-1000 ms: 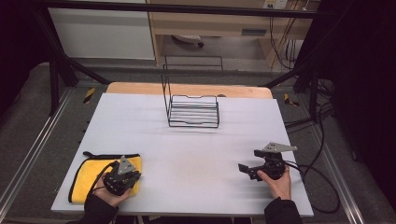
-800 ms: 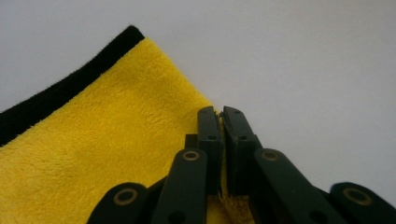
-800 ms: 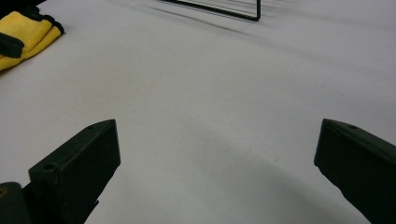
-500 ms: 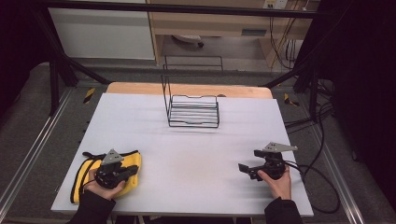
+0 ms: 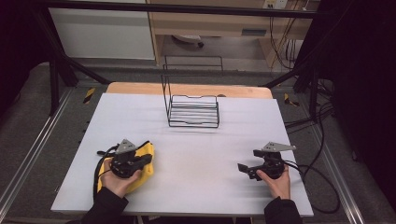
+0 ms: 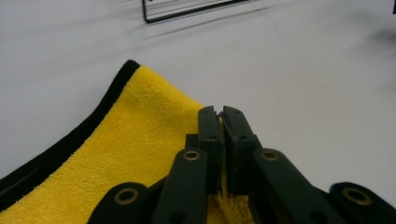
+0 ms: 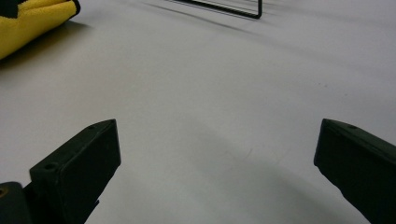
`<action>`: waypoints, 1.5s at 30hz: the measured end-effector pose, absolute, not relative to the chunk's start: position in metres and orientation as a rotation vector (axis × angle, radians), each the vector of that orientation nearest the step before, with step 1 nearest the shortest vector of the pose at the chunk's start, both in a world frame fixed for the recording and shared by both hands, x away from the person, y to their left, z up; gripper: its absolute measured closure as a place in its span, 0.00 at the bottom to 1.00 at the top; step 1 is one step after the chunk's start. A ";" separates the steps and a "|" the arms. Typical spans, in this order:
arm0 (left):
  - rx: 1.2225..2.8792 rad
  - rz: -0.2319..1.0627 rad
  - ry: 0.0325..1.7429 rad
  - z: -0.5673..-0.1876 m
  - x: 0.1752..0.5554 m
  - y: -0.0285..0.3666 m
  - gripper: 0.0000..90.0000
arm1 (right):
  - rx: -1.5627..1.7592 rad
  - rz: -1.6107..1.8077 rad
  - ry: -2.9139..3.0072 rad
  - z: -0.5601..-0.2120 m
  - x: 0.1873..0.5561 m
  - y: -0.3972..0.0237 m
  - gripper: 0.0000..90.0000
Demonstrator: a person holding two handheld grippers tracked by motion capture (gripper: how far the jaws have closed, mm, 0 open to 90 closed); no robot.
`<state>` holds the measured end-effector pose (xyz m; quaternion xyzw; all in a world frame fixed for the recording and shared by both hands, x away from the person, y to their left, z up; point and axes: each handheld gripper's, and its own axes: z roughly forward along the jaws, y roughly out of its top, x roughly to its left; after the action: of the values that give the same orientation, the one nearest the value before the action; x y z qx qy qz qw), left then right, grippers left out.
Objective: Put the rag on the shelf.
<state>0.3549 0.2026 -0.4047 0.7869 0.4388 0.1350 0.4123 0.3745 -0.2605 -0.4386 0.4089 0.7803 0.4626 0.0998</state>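
A yellow cloth (image 5: 144,176) with a black border lies at the front left of the white table (image 5: 201,154). My left gripper (image 5: 148,159) is shut on a fold of it and holds that part lifted off the table. In the left gripper view the jaws (image 6: 222,114) stand pressed together, with yellow cloth (image 6: 140,140) pinched low between them. My right gripper (image 5: 247,160) rests at the front right, open, nothing between its fingers. In the right gripper view its jaws (image 7: 217,140) stand wide over bare table, with the cloth (image 7: 28,21) far off at the upper left.
A black wire rack (image 5: 194,112) with a tall back stands at the middle far side of the table; its base edge shows as the rack (image 6: 187,11) and the rack (image 7: 233,7). Cables trail off the table's right side. A wooden strip borders the far edge.
My left gripper has moved right and upward with the cloth in its jaws, so the cloth has bunched and shifted rightward. The right gripper has stayed still.
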 end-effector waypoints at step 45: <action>2.049 0.353 0.870 -0.403 0.376 0.216 0.35 | 1.176 1.313 2.314 -0.434 0.372 -0.238 0.02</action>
<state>0.3756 0.2165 -0.4028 0.8210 0.3487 0.1416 0.4293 0.3724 -0.2377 -0.4340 0.4016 0.7902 0.4482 0.1160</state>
